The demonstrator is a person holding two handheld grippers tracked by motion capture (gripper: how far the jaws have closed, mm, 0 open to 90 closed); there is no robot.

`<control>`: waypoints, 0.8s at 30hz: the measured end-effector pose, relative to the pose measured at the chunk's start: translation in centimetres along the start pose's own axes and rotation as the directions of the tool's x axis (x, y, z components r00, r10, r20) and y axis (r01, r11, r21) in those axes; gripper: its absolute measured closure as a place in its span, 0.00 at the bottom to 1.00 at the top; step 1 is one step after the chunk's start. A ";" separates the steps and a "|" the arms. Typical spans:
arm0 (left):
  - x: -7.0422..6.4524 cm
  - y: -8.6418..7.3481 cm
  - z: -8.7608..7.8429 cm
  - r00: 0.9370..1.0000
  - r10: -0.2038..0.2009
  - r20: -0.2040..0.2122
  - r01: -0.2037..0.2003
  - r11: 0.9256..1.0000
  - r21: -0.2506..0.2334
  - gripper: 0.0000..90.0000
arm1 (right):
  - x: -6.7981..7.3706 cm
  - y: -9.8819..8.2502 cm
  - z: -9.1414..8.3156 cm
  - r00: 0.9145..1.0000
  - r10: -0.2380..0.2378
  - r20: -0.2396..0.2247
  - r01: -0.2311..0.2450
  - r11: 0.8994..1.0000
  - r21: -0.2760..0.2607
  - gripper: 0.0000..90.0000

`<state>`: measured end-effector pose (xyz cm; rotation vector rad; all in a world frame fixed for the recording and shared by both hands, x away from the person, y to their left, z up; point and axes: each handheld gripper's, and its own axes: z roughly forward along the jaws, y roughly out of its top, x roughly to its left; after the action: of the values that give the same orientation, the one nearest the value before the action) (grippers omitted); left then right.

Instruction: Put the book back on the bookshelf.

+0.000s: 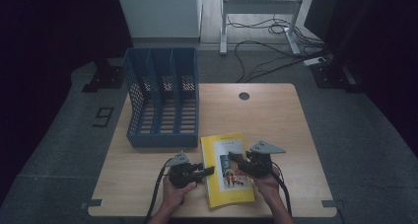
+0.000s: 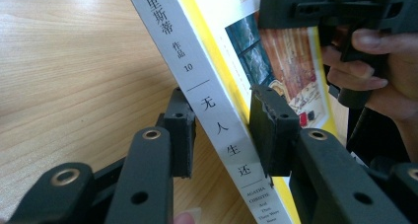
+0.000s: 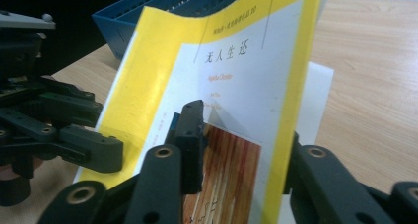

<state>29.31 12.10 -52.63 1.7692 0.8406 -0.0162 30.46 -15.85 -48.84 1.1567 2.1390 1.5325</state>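
Note:
A yellow book [image 1: 223, 144] with a white, illustrated cover lies on the wooden table [image 1: 276, 115] near its front edge. My left gripper [image 1: 211, 170] comes in from the book's left side. Its jaws straddle the white spine [image 2: 217, 120], one pad under it and one on the cover, pressing on both. My right gripper [image 1: 232, 158] reaches over the cover from the right. In the right gripper view the front cover [image 3: 231, 71] stands lifted and curved between the spread jaws of my right gripper [image 3: 244, 130], and the pads are not pinching it.
A blue three-slot file rack [image 1: 162, 137] lies on the table behind the book, close to its top edge, with its slots empty. Bare wood lies to the right of the book. A round cable hole [image 1: 244, 95] sits at the table's far edge.

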 end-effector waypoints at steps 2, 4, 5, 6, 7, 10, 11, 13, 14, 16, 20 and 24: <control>0.0 0.0 0.0 1.000 0.003 -0.001 -0.003 1.000 -0.001 0.71 | -0.2 -0.1 0.1 1.000 0.010 -0.002 -0.010 1.000 0.005 0.70; -0.1 0.0 0.0 1.000 0.008 -0.002 -0.008 1.000 -0.003 0.71 | -0.4 -0.2 0.2 1.000 0.021 -0.005 -0.021 1.000 0.012 0.68; -0.2 0.0 0.0 1.000 0.008 -0.004 -0.008 1.000 -0.004 0.71 | -0.4 -0.2 0.2 1.000 0.024 -0.007 -0.024 1.000 0.015 0.67; -0.2 0.0 0.0 1.000 0.006 -0.007 -0.006 1.000 -0.006 0.71 | -0.5 -0.2 0.2 1.000 0.026 -0.007 -0.026 1.000 0.015 0.65; -0.3 0.0 0.0 1.000 0.008 -0.010 -0.008 1.000 -0.010 0.71 | -0.5 -0.2 0.2 1.000 0.025 -0.006 -0.025 1.000 0.016 0.63; -0.6 0.1 0.0 1.000 0.017 -0.015 -0.018 1.000 -0.012 0.72 | -0.6 -0.3 0.5 1.000 0.023 0.009 -0.023 0.999 0.033 0.54; -0.6 0.1 -0.1 1.000 0.019 -0.016 -0.019 1.000 -0.013 0.72 | -0.7 -0.4 0.6 0.999 0.033 0.006 -0.033 0.999 0.043 0.52; -0.7 0.1 -0.1 1.000 0.023 -0.017 -0.023 1.000 -0.014 0.72 | -0.9 -0.4 0.7 0.999 0.053 -0.003 -0.053 0.997 0.050 0.50; -0.7 0.1 -0.1 1.000 0.025 -0.017 -0.025 1.000 -0.014 0.72 | -1.0 -0.4 0.7 0.998 0.064 -0.005 -0.064 0.997 0.051 0.48; -0.9 0.2 -0.1 0.999 0.037 -0.020 -0.037 0.999 -0.013 0.72 | -1.2 -0.5 0.7 0.997 0.073 0.008 -0.073 0.996 0.051 0.45; -1.2 0.2 -0.2 0.997 0.072 -0.019 -0.072 0.997 -0.019 0.73 | -1.5 -0.5 0.6 0.994 0.112 0.008 -0.113 0.993 0.046 0.39; -1.6 0.3 -0.3 0.995 0.100 -0.021 -0.100 0.995 -0.025 0.73 | -1.6 -0.5 0.6 0.993 0.122 0.002 -0.122 0.992 0.029 0.32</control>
<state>28.16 11.43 -51.61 1.7874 0.7624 0.0779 31.60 -16.68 -49.88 1.3197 2.1329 1.5559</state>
